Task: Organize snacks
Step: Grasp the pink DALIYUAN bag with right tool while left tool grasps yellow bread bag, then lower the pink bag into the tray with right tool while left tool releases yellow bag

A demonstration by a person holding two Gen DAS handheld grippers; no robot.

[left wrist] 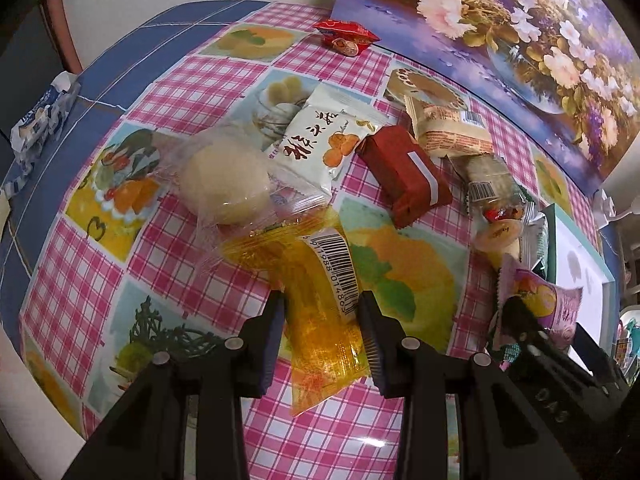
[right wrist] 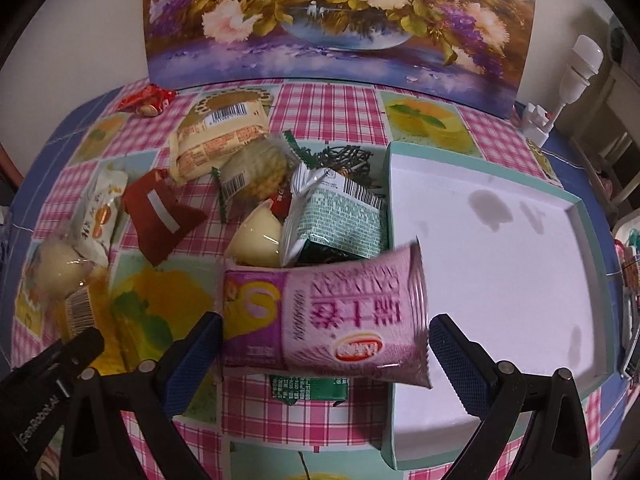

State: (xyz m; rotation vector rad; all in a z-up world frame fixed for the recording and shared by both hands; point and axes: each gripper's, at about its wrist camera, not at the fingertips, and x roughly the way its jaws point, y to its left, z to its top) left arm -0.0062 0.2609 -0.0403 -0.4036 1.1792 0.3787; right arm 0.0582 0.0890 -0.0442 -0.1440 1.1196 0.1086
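We note snack packets clustered on the tabletop point(right wrist: 328, 100), left of the tray point(right wrist: 480, 248). A picture point(right wrist: 340, 20) stands behind both. One wafer packet point(right wrist: 332, 316) lies at the tray's left edge, with a cup point(right wrist: 256, 240) and another packet point(right wrist: 336, 220) just behind it.

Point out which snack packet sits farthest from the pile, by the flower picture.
The small red packet, alone at the table's far edge beside the flower picture; every other snack clusters mid-table.

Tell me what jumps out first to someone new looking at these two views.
The pink-checked tablecloth strewn with a heap of wrapped snacks, under a big flower painting propped at the back. Next, the purple packet between the open right gripper beside a white tray, and the yellow packet between the open left gripper.
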